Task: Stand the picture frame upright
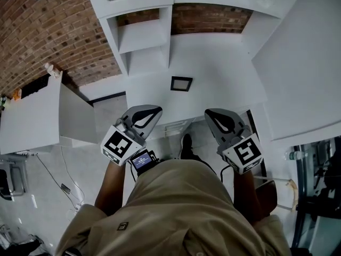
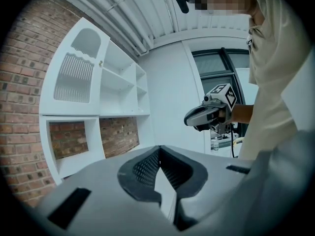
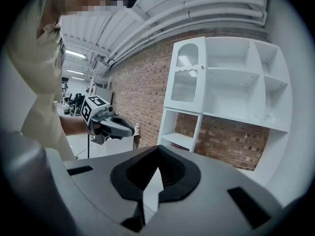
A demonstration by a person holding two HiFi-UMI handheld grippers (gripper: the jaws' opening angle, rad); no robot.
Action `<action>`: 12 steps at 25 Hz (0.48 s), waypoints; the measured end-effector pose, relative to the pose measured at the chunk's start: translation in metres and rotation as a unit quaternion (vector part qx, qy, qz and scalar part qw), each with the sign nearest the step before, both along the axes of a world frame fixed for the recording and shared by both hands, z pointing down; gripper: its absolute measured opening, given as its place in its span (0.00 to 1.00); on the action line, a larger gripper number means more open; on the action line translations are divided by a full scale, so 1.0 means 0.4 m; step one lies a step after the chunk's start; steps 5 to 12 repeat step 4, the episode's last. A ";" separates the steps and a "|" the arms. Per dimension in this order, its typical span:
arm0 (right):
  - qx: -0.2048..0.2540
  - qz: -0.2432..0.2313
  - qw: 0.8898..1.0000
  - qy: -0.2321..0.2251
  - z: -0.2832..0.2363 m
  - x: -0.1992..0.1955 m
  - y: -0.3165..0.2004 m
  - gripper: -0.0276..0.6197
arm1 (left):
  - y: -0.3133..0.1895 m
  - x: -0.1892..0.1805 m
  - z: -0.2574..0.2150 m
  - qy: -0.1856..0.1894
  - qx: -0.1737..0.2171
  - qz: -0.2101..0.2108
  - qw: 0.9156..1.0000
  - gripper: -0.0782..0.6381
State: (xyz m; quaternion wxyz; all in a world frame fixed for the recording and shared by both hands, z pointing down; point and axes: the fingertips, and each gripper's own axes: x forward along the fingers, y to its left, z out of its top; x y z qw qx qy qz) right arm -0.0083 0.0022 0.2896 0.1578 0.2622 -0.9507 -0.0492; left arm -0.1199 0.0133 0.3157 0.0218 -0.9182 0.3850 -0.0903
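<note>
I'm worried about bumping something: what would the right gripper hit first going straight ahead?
Probably the white desk, just right of the picture frame: the right gripper, shut and empty, points forward and slightly down. Depth is unclear; it might reach the shelves behind instead.

I count, head view:
- picture frame (image 1: pixel 181 83): one
- grippers: two, namely left gripper (image 1: pixel 153 111) and right gripper (image 1: pixel 212 113)
- white table (image 1: pixel 224 63): one
- shelf unit (image 1: pixel 144 36): one
- low white cabinet (image 1: pixel 32 116): one
- shoe (image 1: pixel 186 145): one in sight
- person (image 1: pixel 176 207): one
</note>
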 end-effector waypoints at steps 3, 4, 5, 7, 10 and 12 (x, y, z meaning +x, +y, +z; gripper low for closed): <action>-0.004 0.004 1.000 0.000 0.003 0.009 0.004 0.05 | 0.004 0.004 0.006 -0.002 -0.003 0.000 1.000 0.12; -0.005 0.005 1.000 0.000 0.005 0.013 0.005 0.05 | 0.005 0.005 0.008 -0.003 -0.004 0.000 1.000 0.12; -0.005 0.005 1.000 0.000 0.005 0.013 0.005 0.05 | 0.005 0.005 0.008 -0.003 -0.004 0.000 1.000 0.12; -0.005 0.005 1.000 0.000 0.005 0.013 0.005 0.05 | 0.005 0.005 0.008 -0.003 -0.004 0.000 1.000 0.12; -0.005 0.005 1.000 0.000 0.005 0.013 0.005 0.05 | 0.005 0.005 0.008 -0.003 -0.004 0.000 1.000 0.12; -0.005 0.005 1.000 0.000 0.005 0.013 0.005 0.05 | 0.005 0.005 0.008 -0.003 -0.004 0.000 1.000 0.12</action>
